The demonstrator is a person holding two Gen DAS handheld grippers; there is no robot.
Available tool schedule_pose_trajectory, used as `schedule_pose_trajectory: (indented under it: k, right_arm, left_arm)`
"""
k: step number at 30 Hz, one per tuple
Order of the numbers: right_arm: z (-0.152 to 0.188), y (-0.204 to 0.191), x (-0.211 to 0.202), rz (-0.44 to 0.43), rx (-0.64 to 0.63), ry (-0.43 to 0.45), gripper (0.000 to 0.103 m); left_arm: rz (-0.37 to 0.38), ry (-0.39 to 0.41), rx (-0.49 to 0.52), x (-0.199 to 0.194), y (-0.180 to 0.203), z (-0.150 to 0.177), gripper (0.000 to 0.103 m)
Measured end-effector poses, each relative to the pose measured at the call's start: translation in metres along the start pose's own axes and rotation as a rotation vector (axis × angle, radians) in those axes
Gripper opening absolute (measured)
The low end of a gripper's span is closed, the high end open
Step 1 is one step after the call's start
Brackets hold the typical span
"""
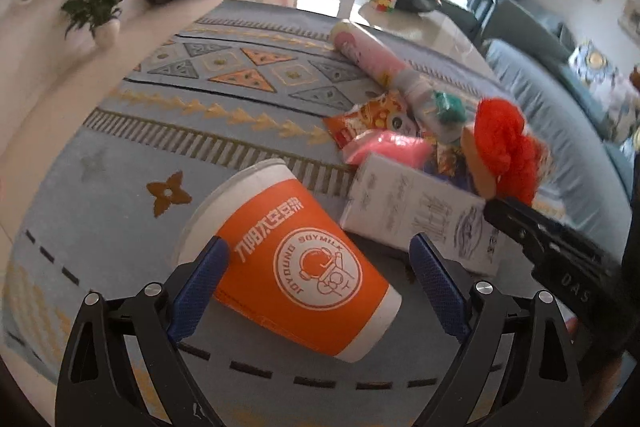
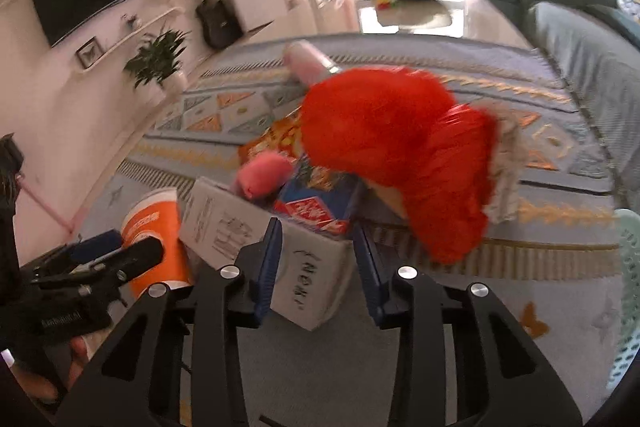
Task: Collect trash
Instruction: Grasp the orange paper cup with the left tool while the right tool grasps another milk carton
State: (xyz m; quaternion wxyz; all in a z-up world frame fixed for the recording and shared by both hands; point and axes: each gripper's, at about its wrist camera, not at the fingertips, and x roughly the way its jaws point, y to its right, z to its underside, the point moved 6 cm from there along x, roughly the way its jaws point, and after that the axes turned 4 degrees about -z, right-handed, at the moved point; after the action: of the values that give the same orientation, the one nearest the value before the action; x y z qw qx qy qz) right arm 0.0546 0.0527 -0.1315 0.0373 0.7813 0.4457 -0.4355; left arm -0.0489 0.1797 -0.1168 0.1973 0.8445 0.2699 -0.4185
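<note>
An orange paper cup (image 1: 304, 267) lies on its side on the patterned rug (image 1: 120, 187). My left gripper (image 1: 324, 275) stands open around it, its jaws wide apart and the right pad clear of the cup. Behind the cup lies a white box (image 1: 416, 223). In the right wrist view my right gripper (image 2: 318, 267) straddles the near end of the white box (image 2: 308, 279), with both pads against its sides. Beyond the box are a red fluffy thing (image 2: 400, 155), a pink tube (image 1: 368, 55), snack bags (image 1: 372, 119) and a bottle (image 1: 436, 107).
A mint-green mesh basket (image 2: 628, 287) shows at the right edge. A blue sofa (image 1: 540, 99) borders the rug on the right, and a potted plant (image 1: 100, 7) stands by the wall. A hand (image 2: 80, 351) holds the left gripper (image 2: 120, 259) beside the orange cup (image 2: 156, 227).
</note>
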Motion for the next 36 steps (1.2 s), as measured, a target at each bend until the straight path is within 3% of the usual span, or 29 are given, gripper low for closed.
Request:
schedule_pose_trajectory:
  k: [4,6,10,11,13,14,15,17,22,23,24,26,28,30,31,33,36]
  right_arm:
    - [0.005,0.000,-0.004,-0.059,0.028,-0.030,0.034]
    - [0.011,-0.002,-0.008,-0.075,0.029,-0.060,0.034]
    - [0.019,-0.018,-0.015,-0.105,-0.050,-0.105,0.034]
    - [0.021,-0.024,-0.016,-0.105,-0.078,-0.113,0.037]
    - [0.021,-0.032,-0.016,-0.087,-0.130,-0.116,0.053]
    - [0.020,-0.036,-0.015,-0.067,-0.149,-0.108,0.069]
    - [0.018,-0.039,-0.014,-0.034,-0.178,-0.090,0.075]
    - [0.018,-0.047,-0.008,-0.010,-0.244,-0.093,0.075]
    - [0.025,-0.060,0.014,0.083,-0.387,-0.111,0.075]
    - [0.026,-0.062,0.017,0.092,-0.397,-0.102,0.072]
    - [0.026,-0.064,0.019,0.083,-0.400,-0.097,0.062]
    - [0.027,-0.066,0.020,0.085,-0.418,-0.094,0.058]
    - [0.025,-0.062,0.012,0.085,-0.409,-0.069,0.042]
    - [0.019,-0.047,0.001,0.026,-0.314,-0.065,0.021]
    - [0.018,-0.040,-0.003,0.019,-0.276,-0.060,0.015]
    - [0.018,-0.017,-0.009,0.023,-0.211,-0.061,0.013]
    - [0.022,-0.001,-0.015,-0.059,-0.123,-0.074,0.013]
  left_arm:
    - [-0.032,-0.027,0.002,0.003,-0.014,0.003,0.087]
    - [-0.010,-0.046,-0.024,0.004,-0.026,0.004,0.087]
    - [-0.036,-0.049,-0.040,0.002,-0.045,0.001,0.086]
    - [-0.043,-0.052,-0.036,0.002,-0.051,0.000,0.085]
    - [0.006,-0.074,-0.068,0.003,-0.056,-0.001,0.085]
    - [0.052,-0.085,-0.096,0.004,-0.058,-0.001,0.085]
    - [0.085,-0.091,-0.115,0.005,-0.058,0.000,0.085]
    - [0.127,-0.099,-0.140,0.006,-0.056,0.001,0.085]
    - [0.132,-0.106,-0.138,0.011,-0.046,0.004,0.087]
    - [0.134,-0.108,-0.152,0.013,-0.045,0.004,0.088]
    - [0.123,-0.109,-0.177,0.015,-0.045,0.003,0.088]
    - [0.124,-0.114,-0.207,0.019,-0.043,0.002,0.088]
    - [0.110,-0.126,-0.195,0.025,-0.037,0.001,0.089]
    - [0.101,-0.127,-0.182,0.028,-0.031,0.000,0.091]
    - [0.106,-0.133,-0.177,0.030,-0.028,0.000,0.091]
    - [0.107,-0.144,-0.155,0.035,-0.021,0.001,0.091]
    - [0.098,-0.148,-0.124,0.041,-0.012,0.000,0.091]
